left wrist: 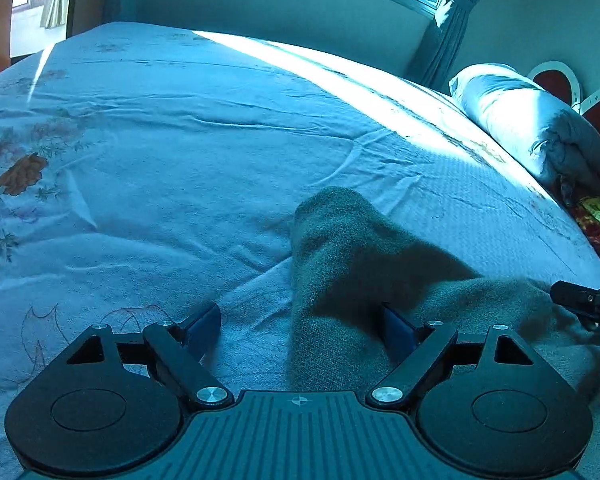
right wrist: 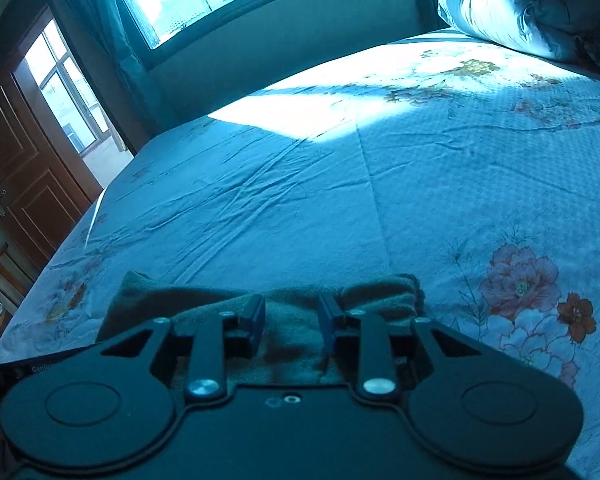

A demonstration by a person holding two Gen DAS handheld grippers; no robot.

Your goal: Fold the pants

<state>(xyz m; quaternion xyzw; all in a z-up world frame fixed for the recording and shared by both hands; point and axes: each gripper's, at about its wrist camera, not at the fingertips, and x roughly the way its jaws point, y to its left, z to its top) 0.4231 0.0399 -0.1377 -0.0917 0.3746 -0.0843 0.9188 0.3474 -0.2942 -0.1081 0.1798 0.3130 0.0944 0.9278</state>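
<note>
Pants (left wrist: pixel 352 264) lay bunched on bed (left wrist: pixel 180 140), lower center of frame. L gripper (left wrist: pixel 300 326) fingers wide apart; R gripper (right wrist: pixel 292 322) fingers apart over pants, nothing clamped.

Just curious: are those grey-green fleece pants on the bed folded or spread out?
Neither neatly: the grey-green fleece pants lie bunched and rumpled on the floral bedsheet.

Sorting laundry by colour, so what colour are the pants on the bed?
The pants look plain grey-olive, no pattern; the left wrist view shows them best.
</note>
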